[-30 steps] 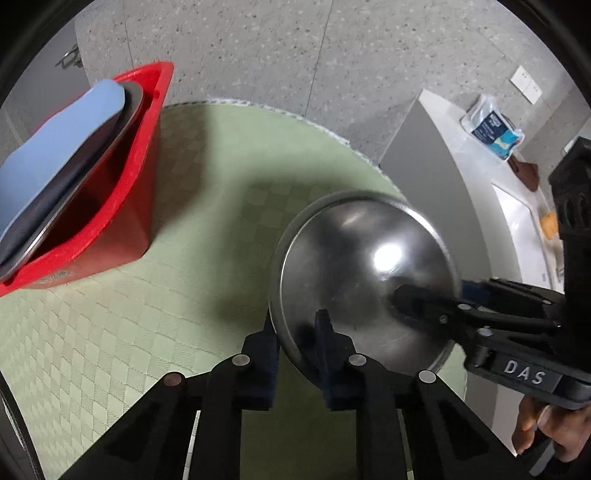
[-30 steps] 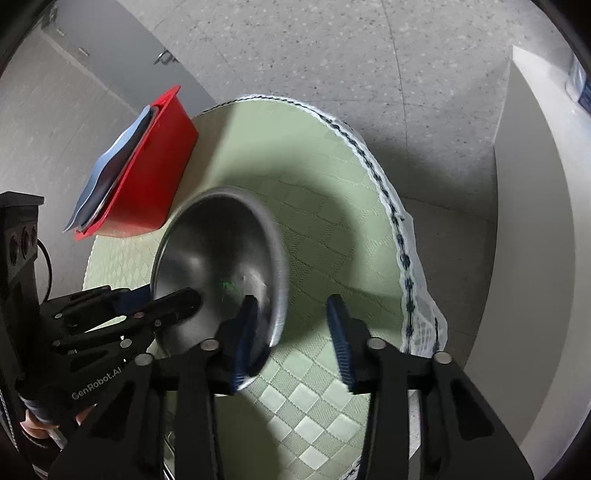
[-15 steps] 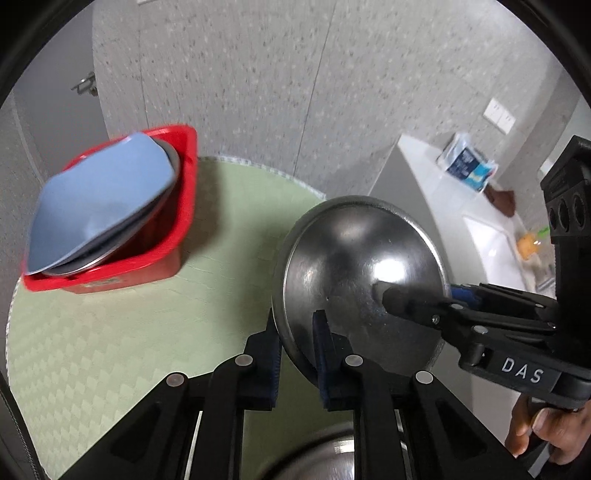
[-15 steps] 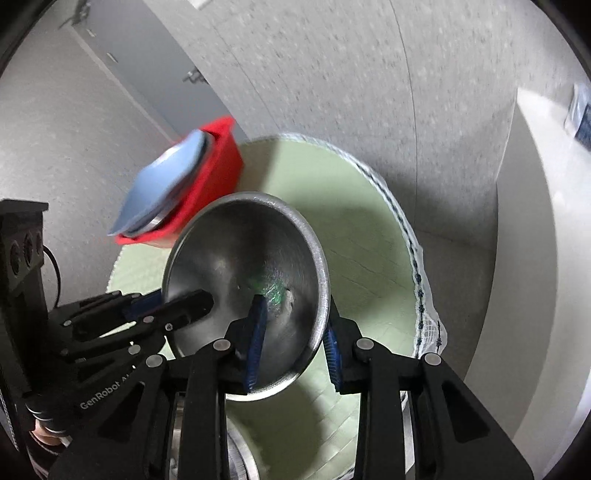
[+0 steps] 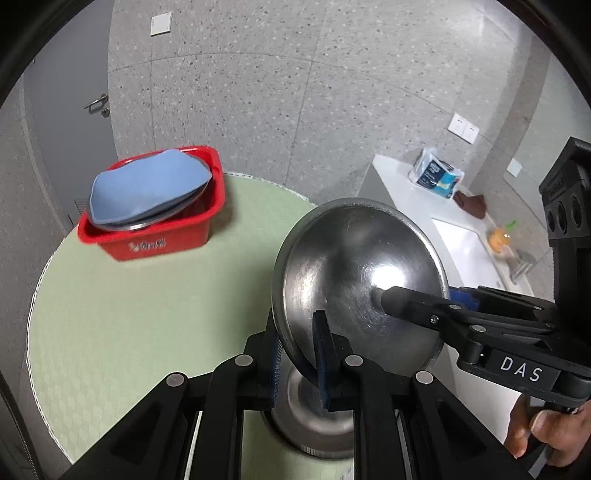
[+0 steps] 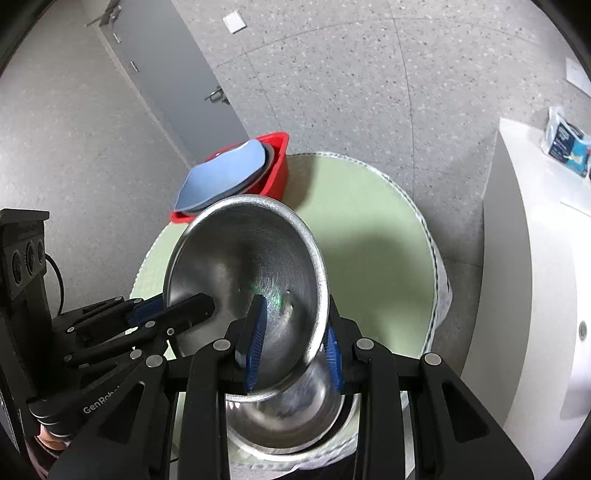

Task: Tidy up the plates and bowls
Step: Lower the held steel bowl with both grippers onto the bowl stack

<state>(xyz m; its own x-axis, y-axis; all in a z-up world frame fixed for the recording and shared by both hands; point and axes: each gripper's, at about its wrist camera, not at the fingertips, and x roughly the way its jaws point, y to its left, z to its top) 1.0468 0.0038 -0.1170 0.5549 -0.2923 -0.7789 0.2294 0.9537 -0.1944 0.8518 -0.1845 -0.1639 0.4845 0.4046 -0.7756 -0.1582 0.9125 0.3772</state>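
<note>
Table covering [image 5: 122, 325]: pale green checked cloth on the round table before me; white edge with dark stitching at its right rim [image 6: 432, 236].
Wall [image 5: 295, 92]: speckled grey panels, far behind the table.
Door [image 6: 166, 66]: grey, far left, with a metal lever handle [image 5: 96, 103].
Wall plate [image 5: 161, 23]: white square, high on the far wall.
Double switch [image 5: 464, 128]: white, on the right-hand wall.
Counter [image 5: 399, 184]: white, to the right of the table, with a basin [image 5: 461, 251] sunk into it.
Packet [image 5: 436, 177]: blue and white, at the counter's far end.
Brown cloth [image 5: 472, 203]: just beside the packet, nearer me.
Orange item [image 5: 498, 238]: green-topped, at the basin's right edge; too small for me to identify.
</note>
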